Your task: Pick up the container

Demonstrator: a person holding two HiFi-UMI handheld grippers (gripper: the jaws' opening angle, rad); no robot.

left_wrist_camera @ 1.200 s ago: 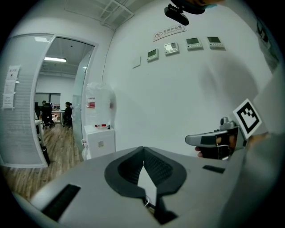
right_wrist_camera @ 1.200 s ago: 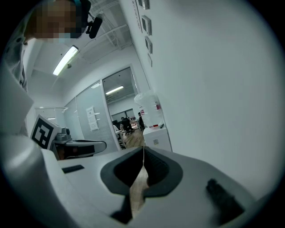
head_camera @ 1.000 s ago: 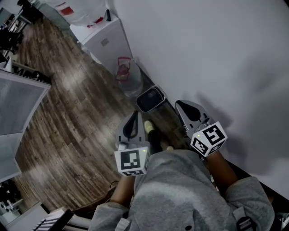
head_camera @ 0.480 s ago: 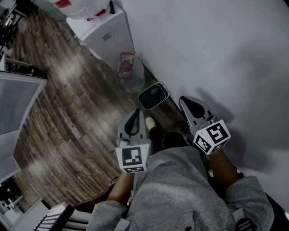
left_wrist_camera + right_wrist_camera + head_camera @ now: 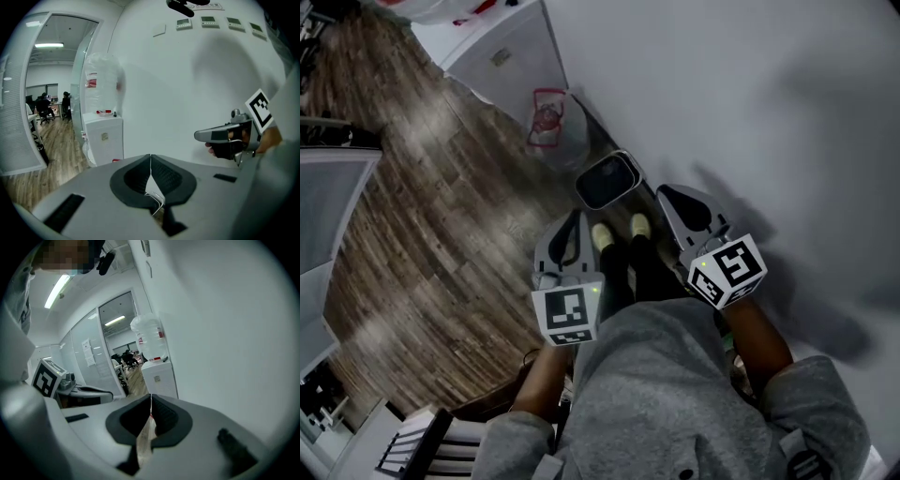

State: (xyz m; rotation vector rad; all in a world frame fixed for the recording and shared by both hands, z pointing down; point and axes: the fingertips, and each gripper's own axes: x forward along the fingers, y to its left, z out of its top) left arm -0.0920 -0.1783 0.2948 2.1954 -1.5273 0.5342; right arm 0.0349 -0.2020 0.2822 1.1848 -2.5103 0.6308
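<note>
- Since a second ago both pale yellow shoes (image 5: 602,236) have come into the head view – before, only one showed – and they now stand nearer to the dark rounded container with a pale rim (image 5: 607,180).
- Both grippers have stayed side by side in front of the grey sweatshirt (image 5: 675,394), and they point ahead along the wall.
- On the left gripper (image 5: 577,221) the fingers are clenched: in the left gripper view the two dark pads meet in one thin line, with nothing between them.
- On the right gripper (image 5: 667,197) the fingers are clenched in the same way, pad against pad, and they grasp nothing.
- As for the container, it stands on the brown wood floor (image 5: 431,234), close against the foot of the white wall (image 5: 750,103), just ahead of the shoes; no gripper touches it.
- Beyond the container stands a clear water jug with a red label (image 5: 549,122), and behind the jug a white cabinet (image 5: 502,58) – in the gripper views a big clear bottle sits on top of this cabinet.
</note>
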